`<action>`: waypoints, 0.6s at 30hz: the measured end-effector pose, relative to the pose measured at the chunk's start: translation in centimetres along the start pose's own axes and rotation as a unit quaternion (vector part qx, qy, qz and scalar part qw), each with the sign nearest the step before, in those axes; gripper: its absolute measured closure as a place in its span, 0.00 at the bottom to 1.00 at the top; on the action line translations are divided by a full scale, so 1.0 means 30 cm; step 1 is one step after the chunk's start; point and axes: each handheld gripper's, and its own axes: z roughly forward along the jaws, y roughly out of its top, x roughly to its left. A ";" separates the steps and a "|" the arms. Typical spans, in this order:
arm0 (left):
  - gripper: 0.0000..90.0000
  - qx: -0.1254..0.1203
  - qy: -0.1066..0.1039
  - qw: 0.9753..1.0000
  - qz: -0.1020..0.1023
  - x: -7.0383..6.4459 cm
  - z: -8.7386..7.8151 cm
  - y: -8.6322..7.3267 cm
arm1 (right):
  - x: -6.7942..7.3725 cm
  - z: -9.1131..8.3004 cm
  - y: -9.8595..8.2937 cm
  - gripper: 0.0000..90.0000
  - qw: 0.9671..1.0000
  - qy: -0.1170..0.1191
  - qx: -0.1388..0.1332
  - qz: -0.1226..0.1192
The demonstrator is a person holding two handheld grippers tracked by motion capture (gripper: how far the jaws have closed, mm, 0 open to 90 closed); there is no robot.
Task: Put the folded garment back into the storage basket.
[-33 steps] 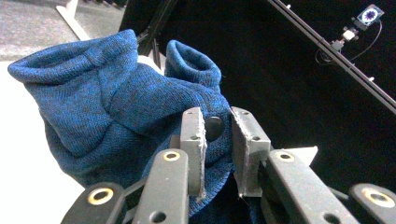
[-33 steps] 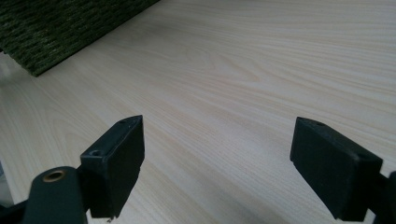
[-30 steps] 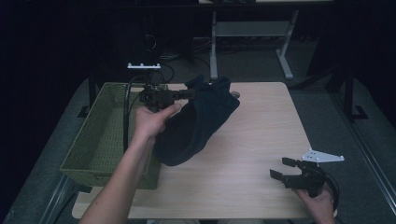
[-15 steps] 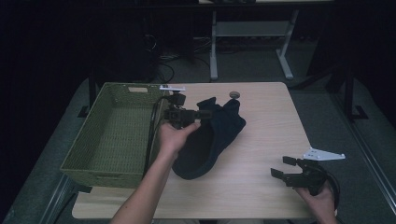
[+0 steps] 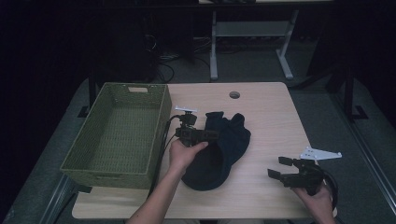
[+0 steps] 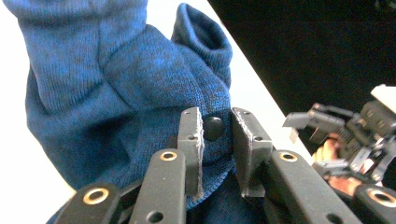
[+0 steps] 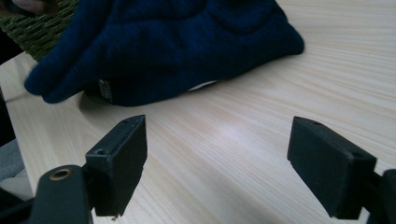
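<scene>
Right gripper (image 5: 280, 169): fingers spread, empty, nearest, right of garment. Dark blue garment (image 5: 219, 149): flat on worktop (image 5: 271, 116), long axis near-left to far-right. Left gripper (image 5: 212, 136): fingers slightly parted, astride garment fold. Green basket (image 5: 116, 135): left of garment, farther.

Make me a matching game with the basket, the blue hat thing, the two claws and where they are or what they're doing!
Things:
1. green basket
2. blue knit garment
3. left claw
4. right claw

States:
A. jaws wide apart, over bare table near the right edge
B. lying on the middle of the table
C. standing at the left side of the table
D. jaws close together above blue fabric

Pairs: 1-C, 2-B, 3-D, 4-A
</scene>
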 end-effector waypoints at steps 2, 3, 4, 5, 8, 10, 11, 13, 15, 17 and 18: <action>0.80 0.007 -0.002 1.000 -0.002 0.007 0.004 -0.016 | 0.011 0.011 0.010 0.24 1.000 0.011 0.003 0.001; 0.78 0.015 -0.002 1.000 -0.005 0.019 0.005 -0.031 | 0.013 0.016 0.015 0.25 1.000 0.018 0.004 0.001; 0.76 0.017 -0.002 1.000 -0.008 0.024 0.006 -0.039 | 0.019 0.022 0.020 0.25 1.000 0.021 0.005 0.001; 0.73 0.018 -0.003 1.000 -0.013 0.029 0.006 -0.047 | 0.025 0.028 0.026 0.25 1.000 0.022 0.006 -0.002; 0.68 0.022 -0.007 1.000 -0.017 0.044 0.003 -0.071 | 0.046 0.048 0.047 0.27 0.999 0.034 0.013 -0.009; 0.66 0.021 -0.008 1.000 -0.019 0.049 0.001 -0.077 | 0.061 0.064 0.061 0.27 0.999 0.038 0.018 -0.014; 0.66 0.022 -0.011 0.999 -0.021 0.060 -0.001 -0.087 | 0.068 0.073 0.067 0.27 0.999 0.042 0.021 -0.017; 0.66 0.023 -0.005 0.999 -0.021 0.065 -0.003 -0.094 | 0.082 0.092 0.076 0.28 0.998 0.052 0.026 -0.020; 0.66 0.030 0.005 0.999 -0.021 0.078 -0.002 -0.114 | 0.098 0.114 0.082 0.32 0.997 0.061 0.034 -0.025; 0.66 0.035 0.012 0.999 -0.020 0.085 0.000 -0.126 | 0.112 0.139 0.084 0.38 0.996 0.073 0.043 -0.029; 0.67 0.035 0.012 0.999 -0.020 0.085 0.000 -0.126 | 0.112 0.139 0.084 0.38 0.996 0.073 0.043 -0.029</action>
